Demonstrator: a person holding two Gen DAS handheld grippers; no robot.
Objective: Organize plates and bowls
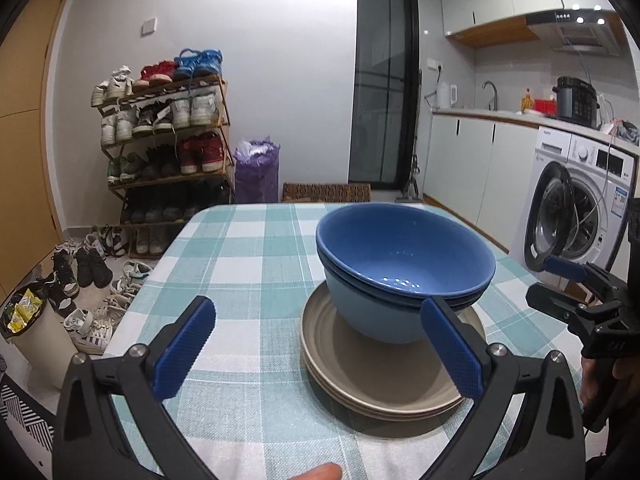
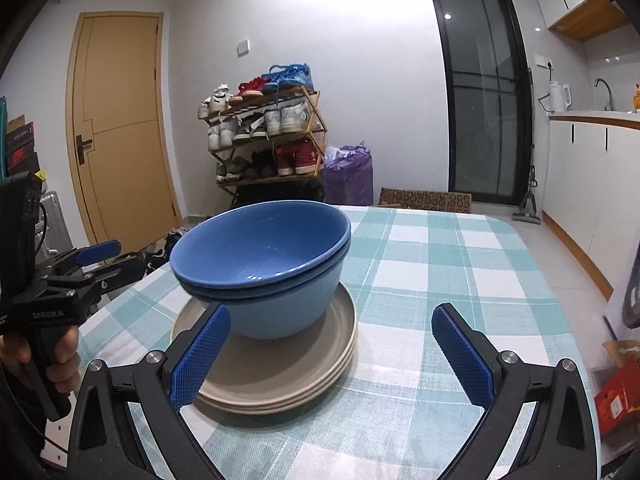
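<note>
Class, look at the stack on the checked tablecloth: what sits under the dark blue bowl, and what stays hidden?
The dark blue bowl nests in a light blue bowl, which stands on stacked beige plates. The plates' centres and the light bowl's inside are covered.

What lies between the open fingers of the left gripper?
In the left wrist view, only checked tablecloth lies between the left gripper fingers; the plates sit beside its right finger.
</note>
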